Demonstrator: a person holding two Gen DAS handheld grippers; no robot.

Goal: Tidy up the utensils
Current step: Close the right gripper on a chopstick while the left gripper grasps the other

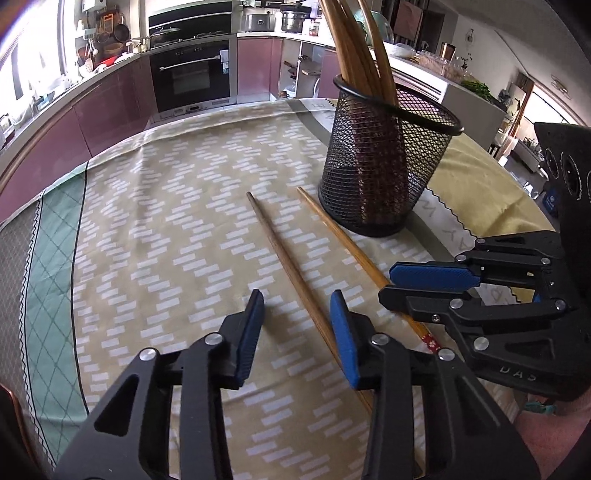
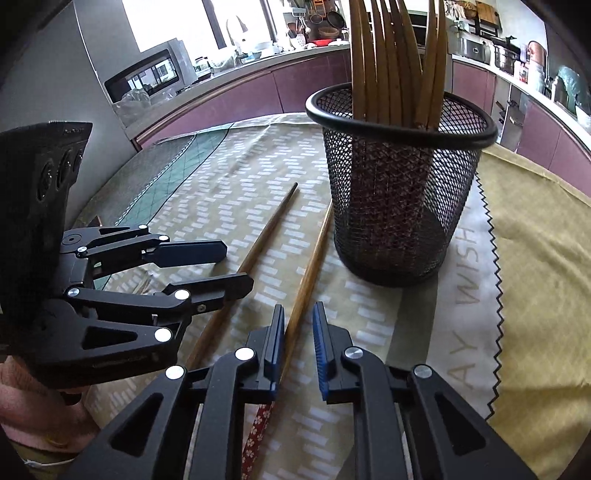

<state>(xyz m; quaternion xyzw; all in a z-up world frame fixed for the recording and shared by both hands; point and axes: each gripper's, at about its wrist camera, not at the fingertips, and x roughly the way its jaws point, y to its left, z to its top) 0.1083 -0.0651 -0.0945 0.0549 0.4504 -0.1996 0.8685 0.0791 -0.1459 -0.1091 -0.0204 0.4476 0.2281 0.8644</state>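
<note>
Chopstick (image 2: 303,295) between right hand-held gripper (image 2: 298,345) fingers — right view only.

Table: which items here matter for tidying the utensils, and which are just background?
For the job:
- darker chopstick, loose on the cloth
- lighter chopstick, loose, between the open right tool fingers
- mesh holder with chopsticks standing in it
- left tool, open

Just lying about:
- tablecloth
- oven
- pots on the counter

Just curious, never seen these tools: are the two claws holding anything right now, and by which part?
Nothing is held. Each open gripper, left and right, straddles a chopstick lying flat on the table.
</note>
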